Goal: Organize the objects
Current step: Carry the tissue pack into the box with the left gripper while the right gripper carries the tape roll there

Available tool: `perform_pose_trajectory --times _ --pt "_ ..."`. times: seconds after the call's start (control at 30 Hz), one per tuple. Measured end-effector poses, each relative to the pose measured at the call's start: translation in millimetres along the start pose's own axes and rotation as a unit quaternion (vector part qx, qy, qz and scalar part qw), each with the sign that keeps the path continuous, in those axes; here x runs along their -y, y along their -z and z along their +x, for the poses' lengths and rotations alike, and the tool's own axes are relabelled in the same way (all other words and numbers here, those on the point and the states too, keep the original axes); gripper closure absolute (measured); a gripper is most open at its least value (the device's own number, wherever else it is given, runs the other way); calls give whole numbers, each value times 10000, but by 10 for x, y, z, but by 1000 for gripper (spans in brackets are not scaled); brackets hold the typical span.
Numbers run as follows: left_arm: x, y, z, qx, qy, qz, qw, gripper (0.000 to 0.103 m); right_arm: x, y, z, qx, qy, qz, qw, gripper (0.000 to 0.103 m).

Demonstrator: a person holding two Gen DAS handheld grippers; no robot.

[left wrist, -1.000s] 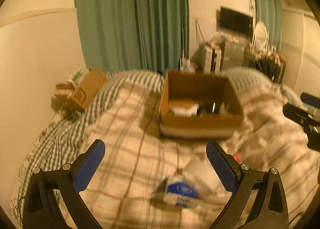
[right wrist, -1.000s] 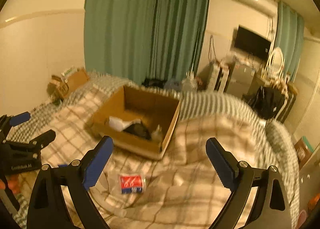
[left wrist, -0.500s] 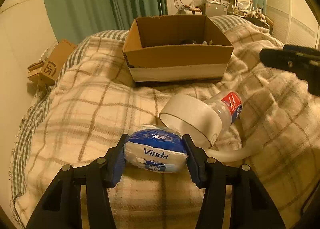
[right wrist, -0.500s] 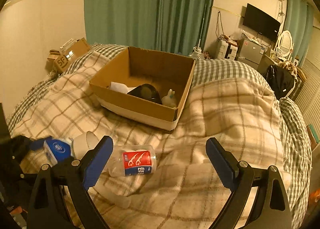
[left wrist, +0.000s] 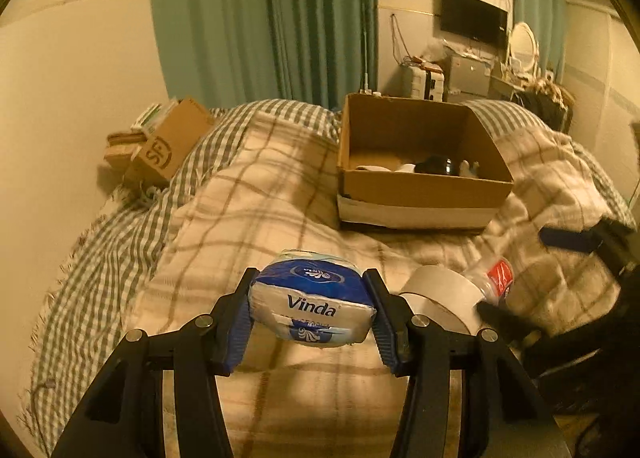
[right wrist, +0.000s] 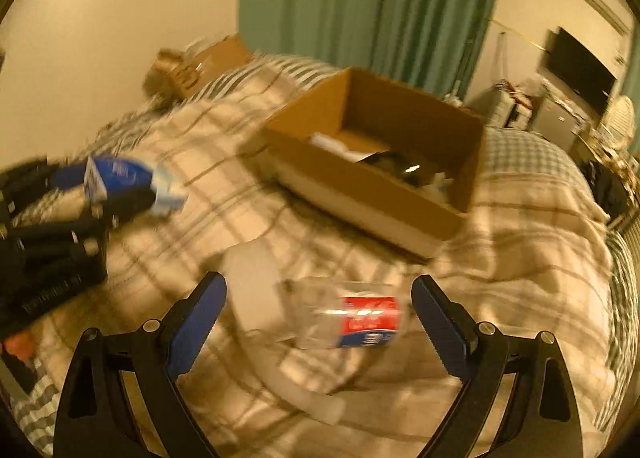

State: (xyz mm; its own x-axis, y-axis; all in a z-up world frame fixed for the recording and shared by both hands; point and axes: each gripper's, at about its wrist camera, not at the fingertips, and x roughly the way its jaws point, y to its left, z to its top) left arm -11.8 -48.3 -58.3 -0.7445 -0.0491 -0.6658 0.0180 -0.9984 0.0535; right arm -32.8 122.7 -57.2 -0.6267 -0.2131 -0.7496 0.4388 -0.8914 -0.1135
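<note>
Tissue pack (left wrist: 312, 308) held above the blanket (left wrist: 256, 218), clamped between the pads of the left gripper (left wrist: 311, 312).

The cardboard box (left wrist: 424, 190) stands at 1 o'clock from the pack. Carry it level over the near wall, then release. The right gripper (right wrist: 318, 316) is wide apart around the lying bottle (right wrist: 348, 318), beside the tape roll (right wrist: 252, 282).

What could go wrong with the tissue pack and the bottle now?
The tissue pack is soft, held only at its ends by the left gripper, so it might slip out before reaching the cardboard box. The bottle lies sideways between the open right gripper fingers and could roll away.
</note>
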Motion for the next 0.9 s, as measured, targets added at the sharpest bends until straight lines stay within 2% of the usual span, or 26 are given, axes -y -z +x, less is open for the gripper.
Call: perform_pose_trajectory --times 0.1,0.17,0.33,0.4,0.6,0.9 --pt "-50 15 9 -11 55 -59 10000 50 -145 -6 171 -234 -95 -158 9996 9" --pt "-58 27 15 -15 112 -108 9999 50 -212 -14 264 -348 -76 -250 9991 14" --pt "-70 69 66 -74 217 -159 9996 50 -267 -12 393 -571 -88 -341 9977 49" --pt "-73 79 79 -100 258 -177 9995 50 -269 -7 402 -615 -137 -333 9975 70" --pt "-100 69 79 -140 295 -242 9992 50 -201 -58 251 -457 -58 -219 9987 73" --pt "-99 -198 -98 64 339 -292 9990 50 94 -412 -399 313 97 91 9994 73"
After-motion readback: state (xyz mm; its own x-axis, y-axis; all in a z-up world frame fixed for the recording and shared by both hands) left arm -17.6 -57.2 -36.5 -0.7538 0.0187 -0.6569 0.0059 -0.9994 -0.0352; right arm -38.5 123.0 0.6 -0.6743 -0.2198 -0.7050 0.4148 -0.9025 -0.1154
